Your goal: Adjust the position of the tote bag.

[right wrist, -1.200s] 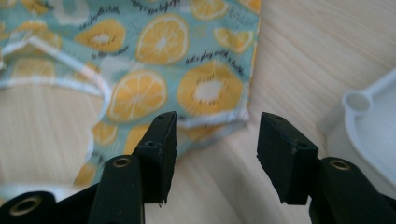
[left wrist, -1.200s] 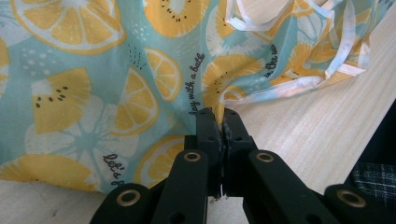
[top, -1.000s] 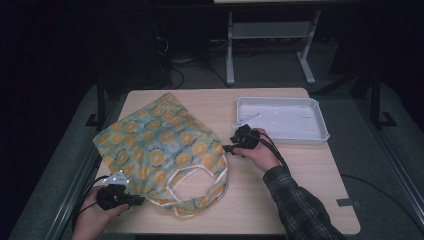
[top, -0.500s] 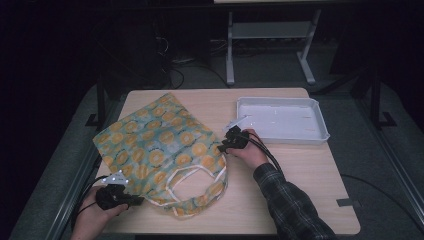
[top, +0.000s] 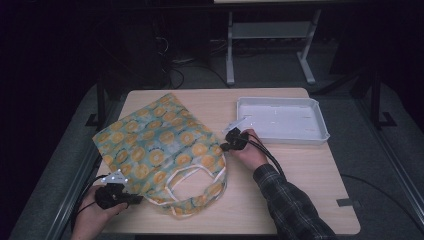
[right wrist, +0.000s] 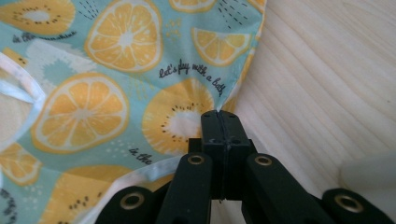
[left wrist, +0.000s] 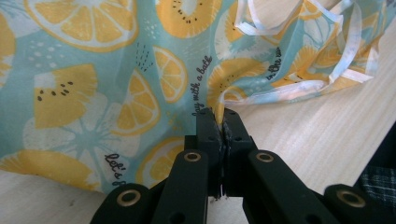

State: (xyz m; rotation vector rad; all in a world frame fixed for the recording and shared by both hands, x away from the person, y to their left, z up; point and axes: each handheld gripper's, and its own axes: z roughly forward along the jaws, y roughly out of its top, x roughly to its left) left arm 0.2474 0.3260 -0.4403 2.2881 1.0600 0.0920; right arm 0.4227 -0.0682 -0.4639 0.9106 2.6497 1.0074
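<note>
Bag (left wrist: 116, 84) print lettering cut off behind hand-held gripper (left wrist: 218, 116) jaws.

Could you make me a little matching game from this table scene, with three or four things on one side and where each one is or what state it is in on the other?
Things:
1. bag
2. tray
3. left gripper
4. right gripper

Places or states:
A. white, lying at the far right of the table
B. shut on the bag's right side edge, near the tray
C. spread flat, printed with orange slices
D. shut on the bag's near left corner, at the table's front edge

Pairs: 1-C, 2-A, 3-D, 4-B
</note>
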